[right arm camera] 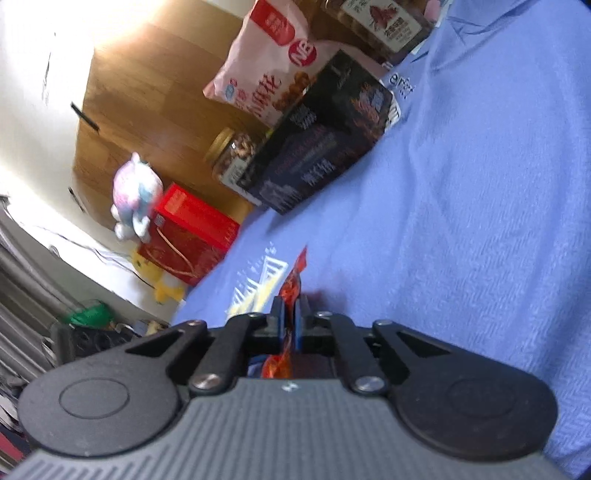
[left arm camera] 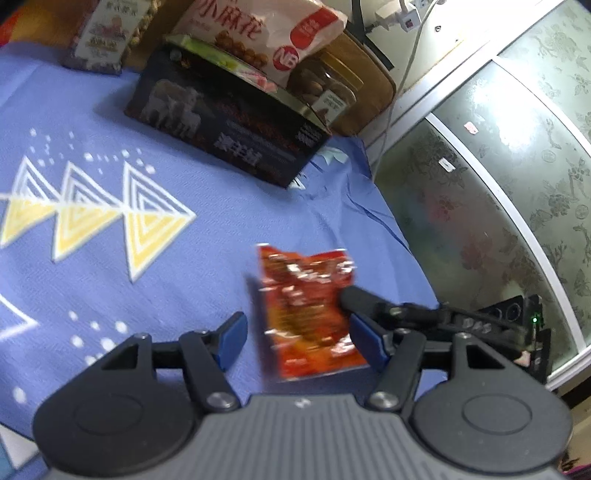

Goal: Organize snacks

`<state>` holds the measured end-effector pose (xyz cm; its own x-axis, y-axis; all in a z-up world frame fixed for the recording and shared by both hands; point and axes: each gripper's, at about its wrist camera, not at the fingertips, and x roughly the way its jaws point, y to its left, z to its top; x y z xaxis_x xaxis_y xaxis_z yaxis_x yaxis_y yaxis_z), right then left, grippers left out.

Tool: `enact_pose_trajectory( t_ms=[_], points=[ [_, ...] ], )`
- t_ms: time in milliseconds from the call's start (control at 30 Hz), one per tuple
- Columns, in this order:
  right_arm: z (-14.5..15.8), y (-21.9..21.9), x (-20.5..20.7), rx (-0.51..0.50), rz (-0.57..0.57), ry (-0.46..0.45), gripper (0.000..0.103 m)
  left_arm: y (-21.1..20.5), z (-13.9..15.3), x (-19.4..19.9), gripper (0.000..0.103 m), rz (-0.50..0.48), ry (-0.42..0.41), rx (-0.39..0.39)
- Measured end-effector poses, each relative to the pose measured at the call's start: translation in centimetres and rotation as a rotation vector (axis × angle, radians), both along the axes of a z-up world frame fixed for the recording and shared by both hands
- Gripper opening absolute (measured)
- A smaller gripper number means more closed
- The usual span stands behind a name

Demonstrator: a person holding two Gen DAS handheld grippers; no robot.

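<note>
A small red-orange snack packet [left arm camera: 308, 310] hangs above the blue cloth [left arm camera: 110, 258], between the open fingers of my left gripper [left arm camera: 299, 339]. My right gripper [right arm camera: 290, 317] is shut on the packet's edge [right arm camera: 291, 288]; it enters the left wrist view from the right, its fingertips [left arm camera: 354, 295] clamped on the packet. A black snack box [left arm camera: 229, 122] lies farther back on the cloth, with a pink snack bag [left arm camera: 266, 33] and a jar of nuts [left arm camera: 325, 88] behind it.
A small white snack box [left arm camera: 99, 40] stands at the far left back. A glass sliding door [left arm camera: 498, 184] is right of the bed edge. In the right wrist view, a red box [right arm camera: 188, 236] and a plush toy [right arm camera: 136, 195] lie beyond the cloth.
</note>
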<state>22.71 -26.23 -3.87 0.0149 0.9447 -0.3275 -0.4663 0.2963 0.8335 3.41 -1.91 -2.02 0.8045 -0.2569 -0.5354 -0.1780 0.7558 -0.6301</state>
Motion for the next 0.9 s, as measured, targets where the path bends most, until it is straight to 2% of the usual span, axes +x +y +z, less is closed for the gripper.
enact_pose_trajectory(
  t_ms=[167,233,300,367,400,500,633,767,900],
  points=[
    [0.4,-0.7,1.4,0.090,-0.018,0.084,0.008,0.4,1.6,0.3,0.063,-0.013,-0.050,-0.017],
    [0.3,-0.8,1.8,0.124,-0.005,0.119,0.008,0.0,2.0,0.5,0.058,-0.024,-0.066,-0.015],
    [0.3,-0.6,1.8,0.142,0.009,0.137,0.008,-0.2,2.0,0.8,0.035,-0.040,-0.066,-0.018],
    [0.4,-0.3,1.7,0.125,0.010,0.117,0.008,-0.4,1.8,1.0,0.031,-0.040,-0.062,-0.017],
    [0.4,-0.2,2.0,0.120,0.015,0.115,0.008,-0.4,1.9,1.1,0.024,-0.039,-0.061,-0.007],
    [0.5,0.5,2.7,0.110,0.027,0.109,0.008,0.2,2.5,1.7,0.024,-0.041,-0.059,0.015],
    [2.5,2.4,4.1,0.114,0.035,0.031,0.008,1.3,4.9,3.7,0.024,-0.042,-0.077,0.089],
    [5.4,5.6,5.6,0.101,0.011,-0.139,0.008,3.1,7.6,7.5,0.025,-0.021,-0.094,0.212],
    [7.4,9.8,8.2,0.057,-0.025,-0.295,0.008,5.5,8.6,12.0,0.026,0.034,-0.076,0.267]
  ],
)
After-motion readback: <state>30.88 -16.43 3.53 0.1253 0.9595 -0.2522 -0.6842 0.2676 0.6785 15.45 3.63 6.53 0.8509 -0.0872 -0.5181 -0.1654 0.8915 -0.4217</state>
